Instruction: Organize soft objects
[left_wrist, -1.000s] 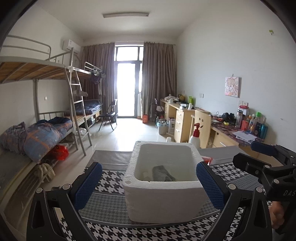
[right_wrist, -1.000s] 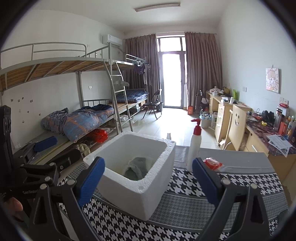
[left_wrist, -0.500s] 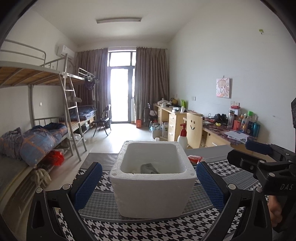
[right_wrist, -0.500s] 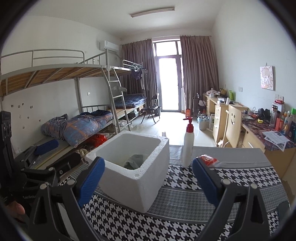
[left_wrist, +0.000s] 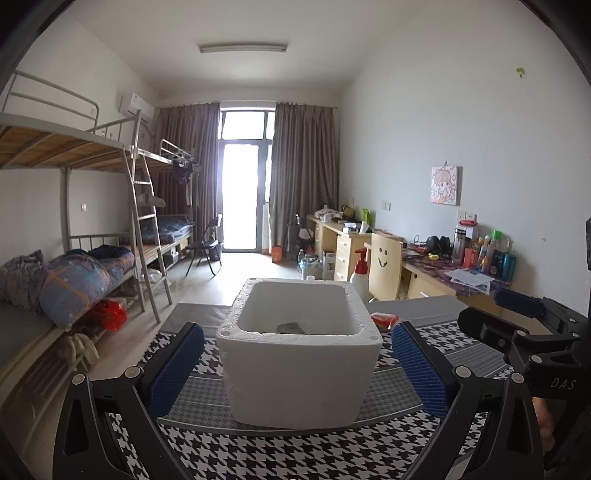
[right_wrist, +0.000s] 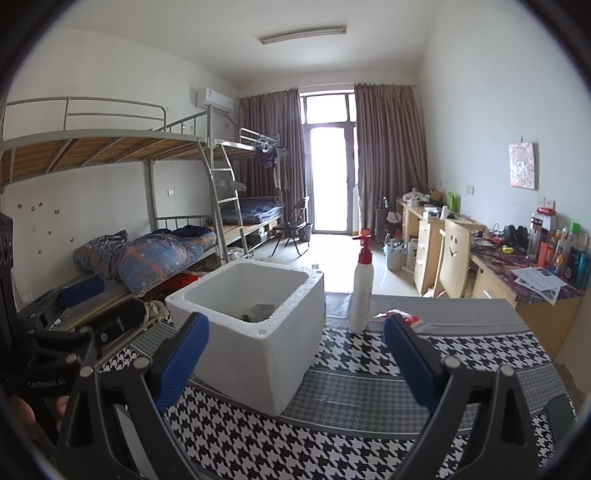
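- Holding both tools back from the work, we list them first: left tool (left_wrist: 297, 369) spread wide and empty, its blue pads (left_wrist: 176, 365) flanking the near wall of the box; right tool (right_wrist: 295, 363) equally wide, nothing between its pads, aimed at the bare cloth right of the box.
- Tabletop (right_wrist: 369, 387): covered in black-and-white houndstooth cloth with grey bands; flat, uncluttered near us.
- Foam box (left_wrist: 301, 369): white, open-topped, upright on the cloth, directly ahead of the left tool.
- Grey soft item (right_wrist: 258, 312): lying crumpled on the box floor; only its top shows over the rim.
- Step in hand, as we judge it: nothing soft remains loose on the cloth near us, so either the sorting is close to done or the next piece must be found. We would keep both tools wide, clear of the crumbly foam rim, and enter the box from above, not across its wall.
- Pump bottle (right_wrist: 361, 291): white with red head, upright just beyond the box; easily toppled by a sideways sweep.
- Red packet (left_wrist: 384, 320): on the grey strip behind the box; soft or not, we cannot tell.
- Room beyond: bunk beds (left_wrist: 92, 258) with bedding along one side, desks (right_wrist: 517, 269) with bottles and papers along the other, folding chair (left_wrist: 207, 251), curtained glass door (left_wrist: 242, 199) at the far end.
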